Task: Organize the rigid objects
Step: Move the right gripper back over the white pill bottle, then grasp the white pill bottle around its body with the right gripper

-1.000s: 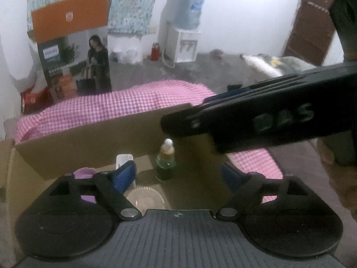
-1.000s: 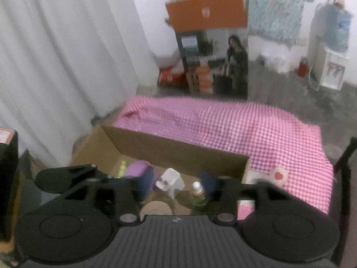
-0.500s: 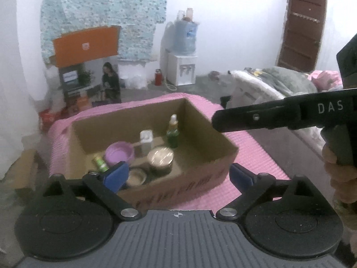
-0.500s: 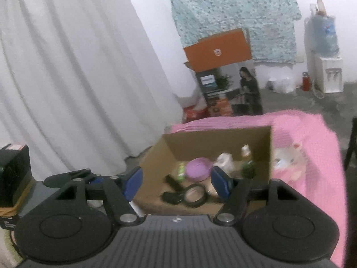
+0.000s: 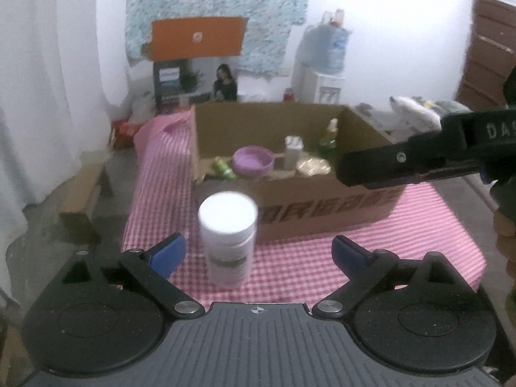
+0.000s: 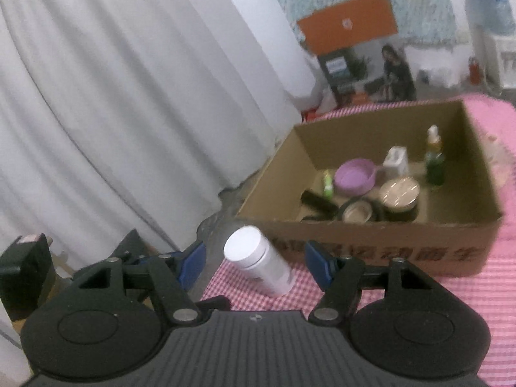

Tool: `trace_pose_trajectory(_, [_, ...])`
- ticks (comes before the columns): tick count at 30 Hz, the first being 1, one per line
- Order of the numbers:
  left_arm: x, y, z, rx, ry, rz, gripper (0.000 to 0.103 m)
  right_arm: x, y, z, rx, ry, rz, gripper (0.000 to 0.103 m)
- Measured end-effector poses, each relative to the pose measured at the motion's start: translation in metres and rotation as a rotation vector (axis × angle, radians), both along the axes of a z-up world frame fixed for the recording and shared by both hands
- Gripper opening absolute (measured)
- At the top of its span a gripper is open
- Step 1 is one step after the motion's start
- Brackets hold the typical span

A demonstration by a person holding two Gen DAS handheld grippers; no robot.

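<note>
A white-capped bottle (image 5: 227,225) stands on the pink checked cloth (image 5: 419,219), just in front of the cardboard box (image 5: 322,213). My left gripper (image 5: 258,253) is open; the bottle sits nearer its left finger, untouched. In the right wrist view the same bottle (image 6: 258,264) looks tilted and lies between the spread fingers of my open right gripper (image 6: 254,259), clear of both pads. The box (image 6: 371,251) holds a purple bowl (image 6: 354,177), a green dropper bottle (image 6: 435,161), a small white carton (image 6: 395,161), a gold-lidded jar (image 6: 400,196) and a tape roll (image 6: 356,211).
The right gripper's black body (image 5: 403,161) reaches in from the right in the left wrist view. A white curtain (image 6: 129,96) hangs on the left. An orange-topped printed carton (image 5: 196,38), a water dispenser (image 5: 322,64) and a brown door (image 5: 490,48) stand behind. A low wooden stool (image 5: 84,193) sits on the floor.
Both grippers have drawn back from over the box, and both sets of jaws stand wider. The white bottle, unseen before, now shows between the fingers in both views.
</note>
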State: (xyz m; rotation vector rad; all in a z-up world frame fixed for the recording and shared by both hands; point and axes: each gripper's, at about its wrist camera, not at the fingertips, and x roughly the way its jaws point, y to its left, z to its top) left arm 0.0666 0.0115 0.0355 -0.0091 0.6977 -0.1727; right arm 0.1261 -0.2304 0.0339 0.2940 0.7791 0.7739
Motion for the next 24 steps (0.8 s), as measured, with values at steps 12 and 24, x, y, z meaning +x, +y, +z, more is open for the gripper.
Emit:
trace_pose_trajectory(12, [0.040, 0.015, -0.043, 0.022, 0.037, 0.019, 0.077, 0.046, 0.058, -0.048, -0.019, 0.143, -0.010, 0.066])
trace_pose_trajectory(24, [0.036, 0.005, -0.050, 0.017, 0.074, 0.001, 0.052, 0.054, 0.065, -0.062, 0.016, 0.197, 0.016, 0.041])
